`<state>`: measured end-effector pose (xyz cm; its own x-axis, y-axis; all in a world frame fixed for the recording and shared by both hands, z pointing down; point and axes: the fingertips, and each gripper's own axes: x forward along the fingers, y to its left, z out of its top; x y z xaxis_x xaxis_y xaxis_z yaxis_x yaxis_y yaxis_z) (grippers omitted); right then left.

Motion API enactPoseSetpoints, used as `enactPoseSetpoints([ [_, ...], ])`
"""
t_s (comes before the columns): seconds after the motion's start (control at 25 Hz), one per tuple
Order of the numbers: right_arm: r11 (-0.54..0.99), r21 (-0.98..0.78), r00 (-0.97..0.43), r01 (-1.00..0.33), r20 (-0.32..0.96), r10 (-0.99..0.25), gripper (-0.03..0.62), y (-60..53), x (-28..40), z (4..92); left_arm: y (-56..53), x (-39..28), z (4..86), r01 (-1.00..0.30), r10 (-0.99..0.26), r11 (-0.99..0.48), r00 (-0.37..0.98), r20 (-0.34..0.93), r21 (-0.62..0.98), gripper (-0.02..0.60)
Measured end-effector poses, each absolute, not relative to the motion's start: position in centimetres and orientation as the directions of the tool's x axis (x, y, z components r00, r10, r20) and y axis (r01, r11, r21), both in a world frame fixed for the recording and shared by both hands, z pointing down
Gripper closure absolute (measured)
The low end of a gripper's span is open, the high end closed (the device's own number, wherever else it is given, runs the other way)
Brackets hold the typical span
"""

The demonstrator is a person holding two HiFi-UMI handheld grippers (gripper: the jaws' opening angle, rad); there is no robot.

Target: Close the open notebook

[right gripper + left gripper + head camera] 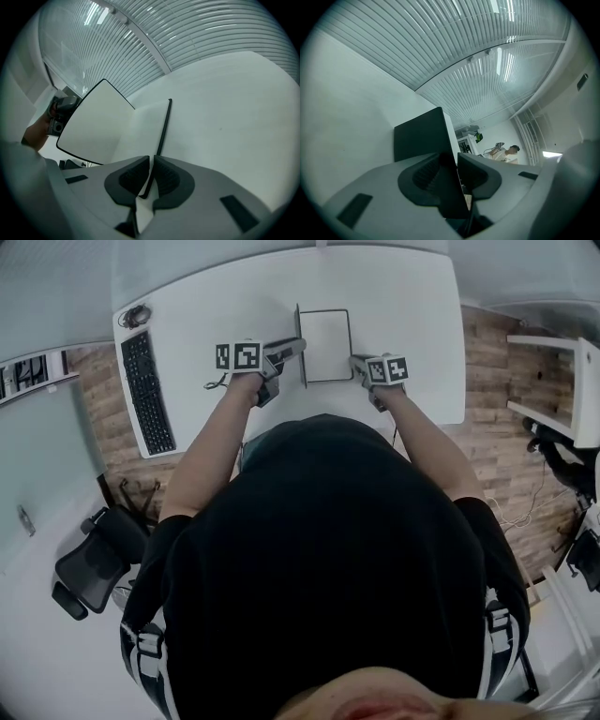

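1. Notebook [326, 345] lies mid-way across the white table [412, 296], right in front of the person. Keyboard [145, 390] is well off to their left. The notebook is not closed yet: one half is flat, the other stands up.
2. Left gripper [292, 348]: jaws nearly together, clamped on the dark cover [423, 136]. The cover stands about upright along the notebook's left side, white inner face turned toward the flat half.
3. Right gripper [150, 177]: jaws drawn in to a thin gap, pinching the near right edge of the flat half and holding it down on the table.
4. My read: roughly halfway. The cover has yet to swing over and down onto the flat half.
5. Risk: the cover is thin and smooth and held near one edge. If the pads slip as it tips past upright, it falls on its own. It would either slap shut crooked or flop back open.
6. Risk: the right gripper sits on the very edge where the cover must land. If it is not drawn away in time, the cover comes down on its jaws and ends up propped open.
7. Risk: if the right side lets go too early, the sideways pull from the left could drag the whole notebook across the slick table.
8. Risk: pages standing with the cover could fold under it and crease. I can't tell how many are up.
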<state>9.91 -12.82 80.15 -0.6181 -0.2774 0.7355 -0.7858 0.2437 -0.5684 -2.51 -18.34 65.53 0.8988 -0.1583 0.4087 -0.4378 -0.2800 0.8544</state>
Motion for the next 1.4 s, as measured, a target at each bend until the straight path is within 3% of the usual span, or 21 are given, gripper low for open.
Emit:
enactPoseSetpoints([
  [0.48, 0.222, -0.5, -0.547, -0.837, 0.775, -0.318, 0.537, -12.9, 12.0, 80.1, -16.2, 2.9, 65.8, -0.348, -0.004, -0.333, 0.93, 0.368, 0.876, 0.463],
  [0.8, 0.209, -0.483, -0.526, -0.85, 0.769, -0.363, 0.543, -12.7, 13.7, 79.1, -16.2, 2.1, 66.2, -0.38, -0.037, -0.35, 0.919, 0.393, 0.856, 0.485],
  [1.04, 0.237, -0.486, -0.54, -0.841, 0.737, -0.407, 0.553, -13.5, 13.5, 77.5, -15.6, 1.4, 65.6, -0.373, -0.023, -0.434, 0.914, 0.404, 0.82, 0.545],
  [1.4, 0.279, -0.494, -0.566, -0.823, 0.684, -0.46, 0.557, -14.2, 12.7, 73.9, -15.6, 0.1, 62.9, -0.38, -0.098, -0.579, 0.91, 0.402, 0.721, 0.558],
])
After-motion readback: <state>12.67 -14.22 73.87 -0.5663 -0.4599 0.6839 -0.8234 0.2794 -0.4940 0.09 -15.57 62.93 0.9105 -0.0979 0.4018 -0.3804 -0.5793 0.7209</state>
